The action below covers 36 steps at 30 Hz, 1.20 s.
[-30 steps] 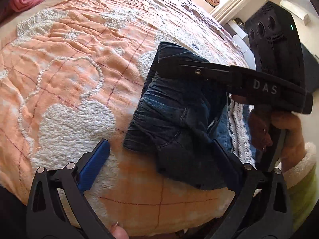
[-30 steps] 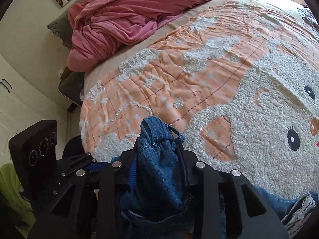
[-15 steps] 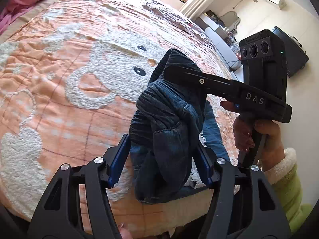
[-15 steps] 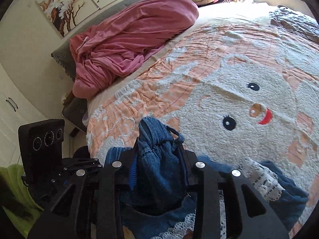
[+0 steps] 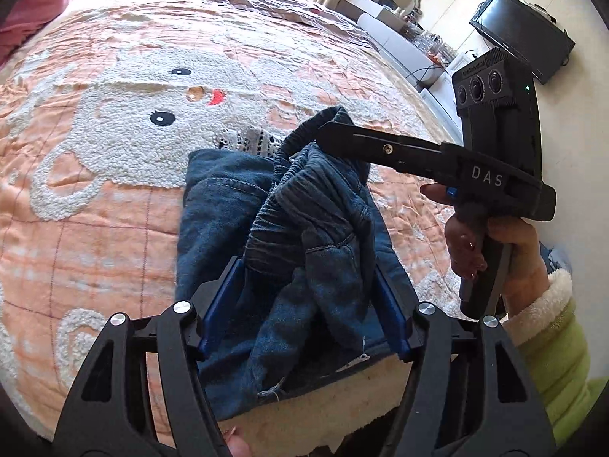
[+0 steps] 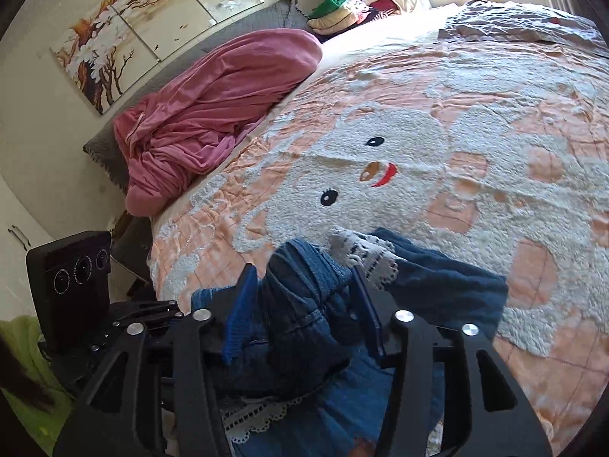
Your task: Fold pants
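1. Since a second ago you've carried the pants (image 5: 304, 228) across the bedspread (image 5: 95, 209), so the bunny face on it, off to the far side back then, now sits right behind the denim.
2. Pants are a bunched dark-blue heap near the bedspread's near edge, part lying flat on it, with the elastic waistband lifted up and a bit of white lace trim (image 6: 365, 257) poking out at the far side.
3. Your left gripper (image 5: 304, 301) is clamped on the lower bunch; both blue pads (image 5: 220, 304) press the cloth. Its jaws snapped in and have just eased out slightly.
4. Your right gripper (image 6: 300, 304) has just been opening. Waistband fabric still sits between its jaws and looks snug against them, but I can't tell if it's really gripping.
5. Further out: a pink blanket (image 6: 213, 114) piled at the bed's far left edge, a grey quilt (image 6: 525, 24) at the far corner, paintings (image 6: 152, 26) on the wall.
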### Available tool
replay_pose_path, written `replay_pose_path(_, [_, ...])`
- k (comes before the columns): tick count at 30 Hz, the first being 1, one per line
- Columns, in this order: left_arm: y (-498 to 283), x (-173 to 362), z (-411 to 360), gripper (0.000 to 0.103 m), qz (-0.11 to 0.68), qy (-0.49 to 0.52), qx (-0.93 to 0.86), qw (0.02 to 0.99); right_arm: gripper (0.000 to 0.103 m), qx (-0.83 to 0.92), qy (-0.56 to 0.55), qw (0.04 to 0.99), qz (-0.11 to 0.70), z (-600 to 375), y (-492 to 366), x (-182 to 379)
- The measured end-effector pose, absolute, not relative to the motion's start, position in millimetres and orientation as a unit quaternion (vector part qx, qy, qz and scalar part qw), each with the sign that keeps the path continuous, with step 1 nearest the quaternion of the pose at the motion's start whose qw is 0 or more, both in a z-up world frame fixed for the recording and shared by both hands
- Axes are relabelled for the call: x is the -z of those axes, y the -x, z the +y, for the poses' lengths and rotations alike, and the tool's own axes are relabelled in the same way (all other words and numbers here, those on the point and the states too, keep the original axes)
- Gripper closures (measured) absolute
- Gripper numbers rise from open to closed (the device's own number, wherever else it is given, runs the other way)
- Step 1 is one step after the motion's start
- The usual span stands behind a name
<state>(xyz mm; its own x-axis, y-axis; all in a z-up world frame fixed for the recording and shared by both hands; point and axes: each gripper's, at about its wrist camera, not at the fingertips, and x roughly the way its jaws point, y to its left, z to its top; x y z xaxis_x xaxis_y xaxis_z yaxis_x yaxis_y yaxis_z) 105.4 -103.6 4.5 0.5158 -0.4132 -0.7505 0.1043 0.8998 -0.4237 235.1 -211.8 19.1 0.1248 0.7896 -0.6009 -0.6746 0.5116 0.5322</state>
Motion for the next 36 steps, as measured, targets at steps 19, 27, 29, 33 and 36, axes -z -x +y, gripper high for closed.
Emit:
replay_pose_path(19, [-60,17,-155,0.029,0.481,0.085,0.204,0.848,0.019,-0.366,0.038,0.779,0.508,-249,-208,28])
replay_pose_path(27, [-39,-4,-132,0.027,0.463,0.094,0.210,0.856,0.018,-0.372,0.019,0.783,0.499,-256,-200,12])
replay_pose_path(29, [-38,-11,-120,0.026,0.451,0.089,0.200,0.865,0.018,-0.393,-0.001,0.790,0.470,-257,-200,-11])
replay_pose_path(33, [-40,-25,-117,0.030,0.433,0.069,0.190,0.878,0.019,-0.390,0.019,0.791,0.472,-235,-212,-24])
replay_pose_path(36, [-48,-26,-133,0.053,0.434,0.049,0.208,0.875,0.041,-0.379,0.034,0.772,0.510,-215,-233,-10])
